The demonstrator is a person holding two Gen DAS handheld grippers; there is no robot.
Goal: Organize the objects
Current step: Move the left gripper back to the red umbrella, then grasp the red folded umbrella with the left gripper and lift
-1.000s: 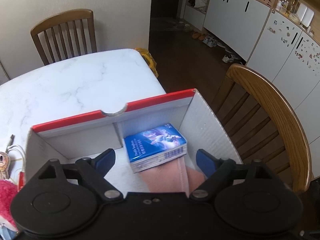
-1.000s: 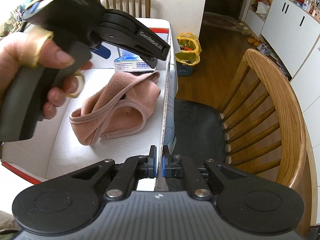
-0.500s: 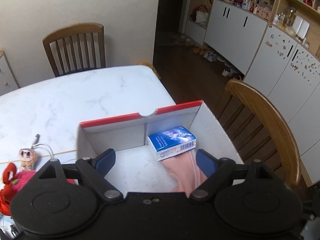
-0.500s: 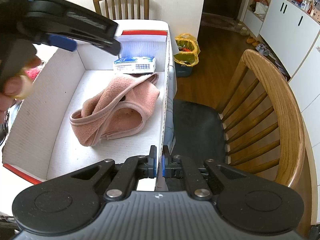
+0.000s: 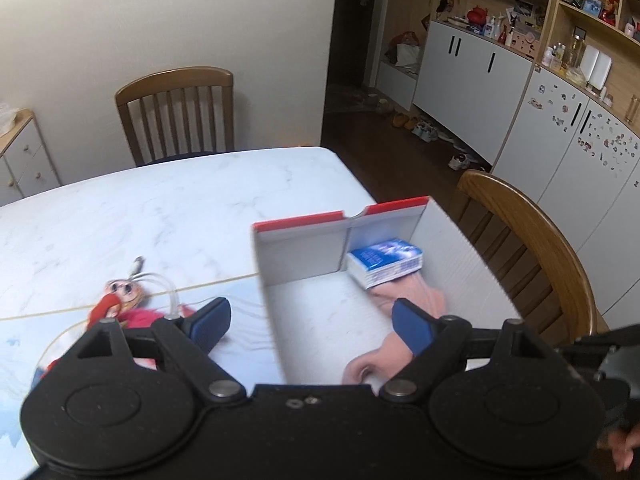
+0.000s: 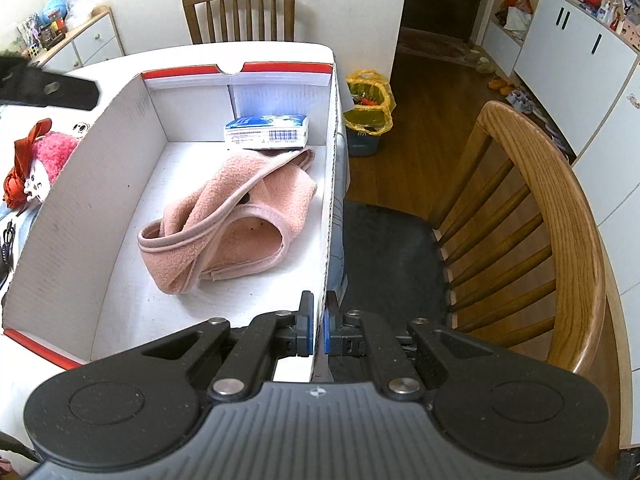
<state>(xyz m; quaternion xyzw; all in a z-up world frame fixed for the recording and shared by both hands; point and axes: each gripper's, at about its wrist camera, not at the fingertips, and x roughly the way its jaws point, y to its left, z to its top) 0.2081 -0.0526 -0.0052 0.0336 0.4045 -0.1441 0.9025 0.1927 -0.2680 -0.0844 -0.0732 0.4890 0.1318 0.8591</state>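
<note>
A white cardboard box with red rims (image 6: 72,200) (image 5: 304,256) stands on the marble table. Inside lie a pink fleece cloth (image 6: 228,220) (image 5: 416,300) and a blue tissue pack (image 6: 268,132) (image 5: 386,262) at the far end. My right gripper (image 6: 316,324) is shut on the box's right wall near its front corner. My left gripper (image 5: 310,320) is open and empty, held above the box's left wall. A pink plush doll with a red bow (image 6: 38,164) (image 5: 120,308) lies on the table left of the box.
A wooden chair (image 6: 540,216) stands close to the box's right side, another chair (image 5: 176,112) at the table's far end. A white cable (image 5: 160,284) lies by the doll. A yellow bag (image 6: 370,100) sits on the floor beyond the table.
My left gripper has pulled up, back and to the left, from inside the box to above its left wall. The right gripper has stayed clamped on the wall.
</note>
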